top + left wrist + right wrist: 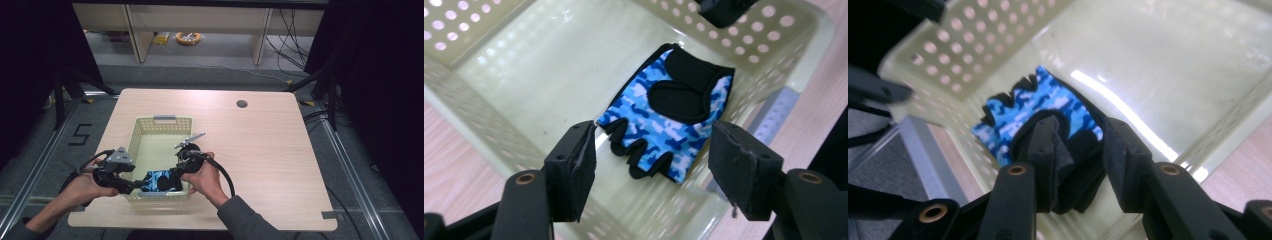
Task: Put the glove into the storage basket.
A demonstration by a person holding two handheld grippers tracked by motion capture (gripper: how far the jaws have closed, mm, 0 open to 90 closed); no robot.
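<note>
I count one blue camouflage glove between my jaws. I count one pale basket around it. One table lies beneath.

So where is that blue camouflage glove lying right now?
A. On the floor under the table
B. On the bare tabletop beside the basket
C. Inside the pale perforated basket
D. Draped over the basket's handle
C: the left gripper view shows the glove lying flat on the floor of the basket, with its perforated walls around it.
</note>
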